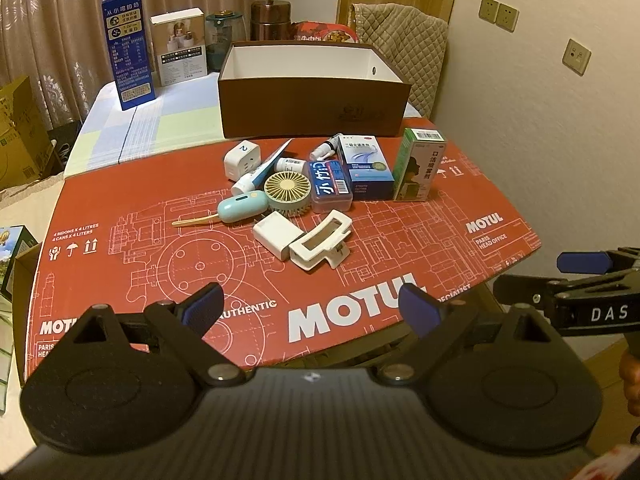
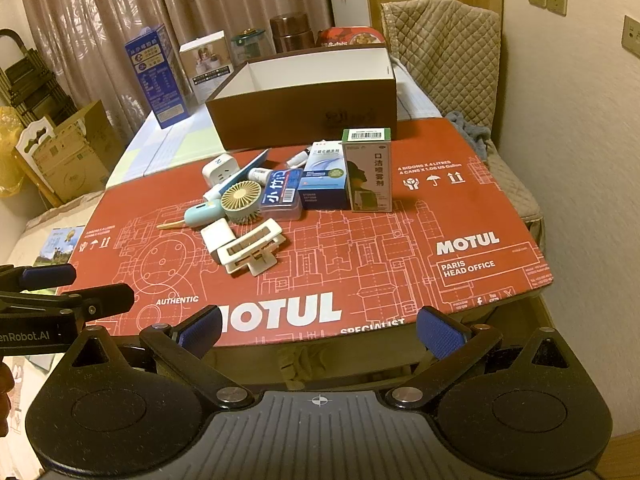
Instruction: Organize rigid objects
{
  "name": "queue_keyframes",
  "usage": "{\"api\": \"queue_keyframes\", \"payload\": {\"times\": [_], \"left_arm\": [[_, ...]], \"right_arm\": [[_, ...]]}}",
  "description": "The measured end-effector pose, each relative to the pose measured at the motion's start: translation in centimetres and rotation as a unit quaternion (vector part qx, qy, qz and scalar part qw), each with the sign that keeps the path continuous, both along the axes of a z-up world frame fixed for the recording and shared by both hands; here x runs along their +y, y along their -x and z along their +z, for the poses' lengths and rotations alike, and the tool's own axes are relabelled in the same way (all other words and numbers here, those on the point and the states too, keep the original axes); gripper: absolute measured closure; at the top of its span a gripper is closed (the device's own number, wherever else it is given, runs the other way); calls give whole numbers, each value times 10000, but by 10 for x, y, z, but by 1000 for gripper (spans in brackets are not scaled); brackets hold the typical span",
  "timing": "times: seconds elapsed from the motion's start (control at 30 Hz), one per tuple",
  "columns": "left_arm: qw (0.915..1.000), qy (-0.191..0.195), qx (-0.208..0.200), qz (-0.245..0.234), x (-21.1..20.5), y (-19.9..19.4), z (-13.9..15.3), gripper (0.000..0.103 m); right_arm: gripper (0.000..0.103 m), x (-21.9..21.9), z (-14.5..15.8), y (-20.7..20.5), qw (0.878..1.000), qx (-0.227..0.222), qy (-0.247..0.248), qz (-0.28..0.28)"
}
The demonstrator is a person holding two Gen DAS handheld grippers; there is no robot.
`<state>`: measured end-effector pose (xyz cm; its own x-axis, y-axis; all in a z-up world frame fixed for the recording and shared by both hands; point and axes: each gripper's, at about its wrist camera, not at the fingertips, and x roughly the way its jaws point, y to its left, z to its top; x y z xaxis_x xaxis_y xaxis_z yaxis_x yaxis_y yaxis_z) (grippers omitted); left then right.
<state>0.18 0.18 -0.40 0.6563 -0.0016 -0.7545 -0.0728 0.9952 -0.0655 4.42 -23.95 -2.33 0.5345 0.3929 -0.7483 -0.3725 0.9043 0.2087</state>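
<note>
A pile of small items lies on the red MOTUL cardboard (image 1: 160, 248): a white hair clip (image 1: 322, 239) (image 2: 250, 249), a white charger (image 1: 276, 233), a yellow mini fan (image 1: 285, 193) (image 2: 241, 202), a teal device (image 1: 242, 208), a white plug (image 1: 242, 157), a toothpaste tube (image 1: 262, 172), a blue floss case (image 1: 330, 184), a blue box (image 1: 366, 168) and an upright green box (image 1: 418, 164) (image 2: 368, 170). An open brown box (image 1: 314, 92) (image 2: 304, 100) stands behind them. My left gripper (image 1: 310, 308) and right gripper (image 2: 320, 330) are open and empty, near the front edge.
A tall blue carton (image 1: 128, 54), a white carton (image 1: 182, 46), jars (image 1: 270, 20) and a snack bag stand at the back. A quilted chair (image 2: 444, 60) is at the right, by the wall. Cardboard boxes (image 2: 64, 148) sit on the left floor.
</note>
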Motion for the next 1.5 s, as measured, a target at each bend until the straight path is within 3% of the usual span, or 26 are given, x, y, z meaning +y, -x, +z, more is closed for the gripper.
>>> {"api": "queue_keyframes", "payload": {"times": [1.5], "left_arm": [[10000,-10,3,-9,0,0,0,11]], "right_arm": [[2,3,1,-4,10000,9,-1,-2]]}}
